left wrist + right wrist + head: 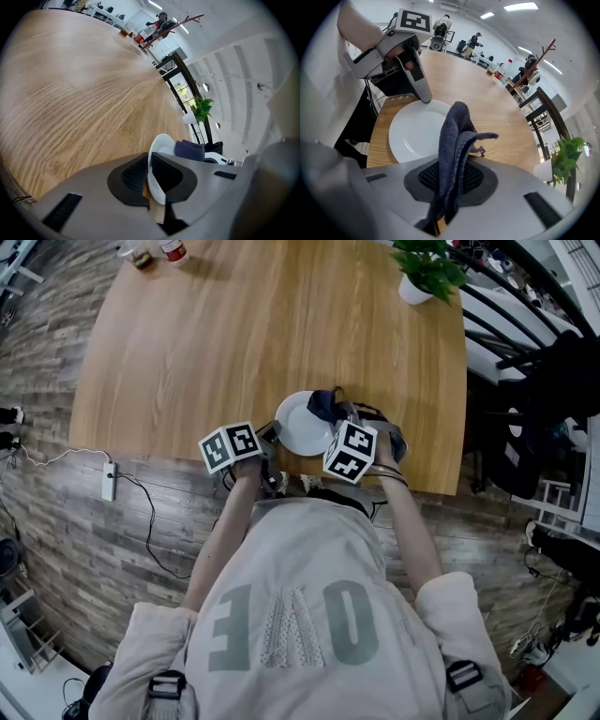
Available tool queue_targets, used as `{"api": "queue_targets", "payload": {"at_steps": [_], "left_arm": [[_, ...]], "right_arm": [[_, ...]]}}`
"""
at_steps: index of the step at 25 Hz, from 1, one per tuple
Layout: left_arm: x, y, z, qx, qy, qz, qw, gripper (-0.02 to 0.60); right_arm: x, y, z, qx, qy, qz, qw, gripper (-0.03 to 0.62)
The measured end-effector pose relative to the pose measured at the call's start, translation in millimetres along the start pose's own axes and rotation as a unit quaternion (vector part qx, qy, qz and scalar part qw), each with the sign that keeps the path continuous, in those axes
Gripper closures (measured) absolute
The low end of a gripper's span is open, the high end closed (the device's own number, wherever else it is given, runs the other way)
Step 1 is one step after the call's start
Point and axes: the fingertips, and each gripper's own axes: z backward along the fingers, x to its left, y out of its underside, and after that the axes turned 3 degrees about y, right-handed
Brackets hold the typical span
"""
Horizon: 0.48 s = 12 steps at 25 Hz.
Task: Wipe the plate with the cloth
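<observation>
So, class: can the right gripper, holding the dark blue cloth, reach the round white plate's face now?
Probably yes: the right gripper holds the dark blue cloth close by the round white plate, whose face is bare; the left gripper clamps only its rim.

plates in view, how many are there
1. A white plate sits at the table's near edge, its rim clamped in the left gripper. The cloth, held by the right gripper, is at its right side. No other plate shows.
</observation>
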Motion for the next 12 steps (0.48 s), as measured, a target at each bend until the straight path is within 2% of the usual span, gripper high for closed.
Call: {"api": "queue_targets", "payload": {"at_steps": [8,12], "left_arm": [[-0.1,-2.1,0.7,-0.013,-0.004,-0.002,0.9999,0.551],[-0.6,-1.6,0.4,-0.014,-0.002,0.0,0.9999,0.551]], "right_arm": [[26.4,-0.3,13.2,0.0,-0.019,0.011,1.0,0.534],[49.8,2.4,26.9,-0.012,-0.044,-0.018,0.999,0.534]]}}
